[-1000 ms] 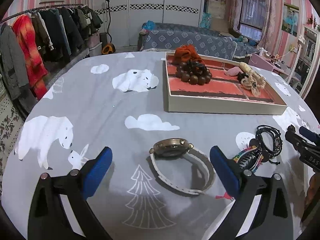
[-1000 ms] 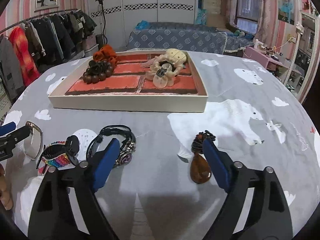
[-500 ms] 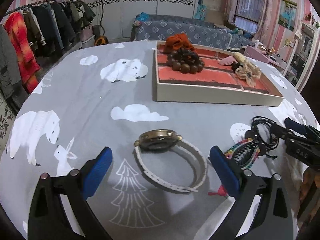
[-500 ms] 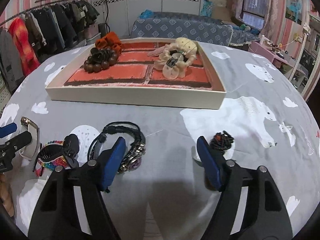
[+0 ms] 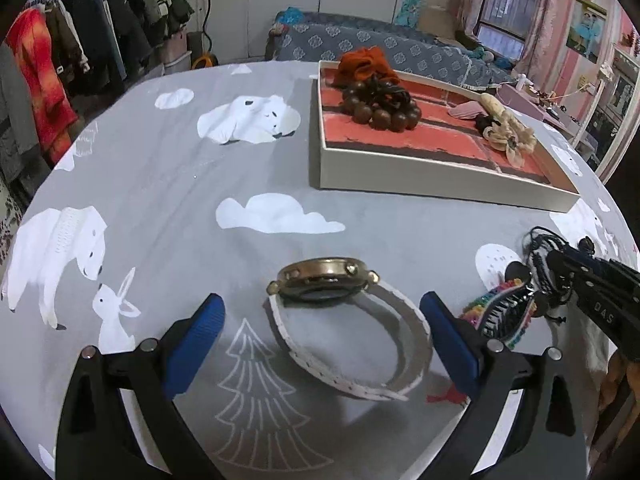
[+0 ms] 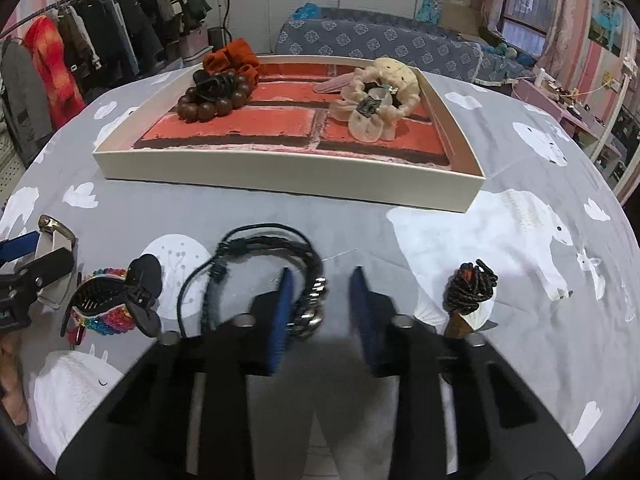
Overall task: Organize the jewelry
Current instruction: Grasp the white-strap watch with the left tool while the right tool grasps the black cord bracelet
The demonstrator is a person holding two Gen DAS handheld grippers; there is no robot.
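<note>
A gold watch with a white strap (image 5: 344, 312) lies on the grey cloth between the fingers of my left gripper (image 5: 320, 336), which is open and low over it. My right gripper (image 6: 320, 304) is half closed and empty; its left finger is just inside a black cord-and-chain bracelet (image 6: 272, 272). A black hair claw on a rainbow bracelet (image 6: 108, 304) lies to its left. A brown pendant on a black cord (image 6: 468, 292) lies to its right. The cream tray (image 6: 288, 178) behind holds wooden beads (image 6: 216, 98), an orange scrunchie (image 6: 228, 56) and a cream flower scrunchie (image 6: 376, 100).
The table is round with a grey bear-print cloth (image 5: 160, 184). A clothes rack (image 5: 80, 48) stands at the left, a blue sofa (image 6: 380, 40) behind the table. My right gripper shows at the right edge of the left wrist view (image 5: 592, 284).
My right gripper has narrowed from wide open to half closed and moved left, from the pendant to the black bracelet. My left gripper stays open over the watch, slightly closer.
</note>
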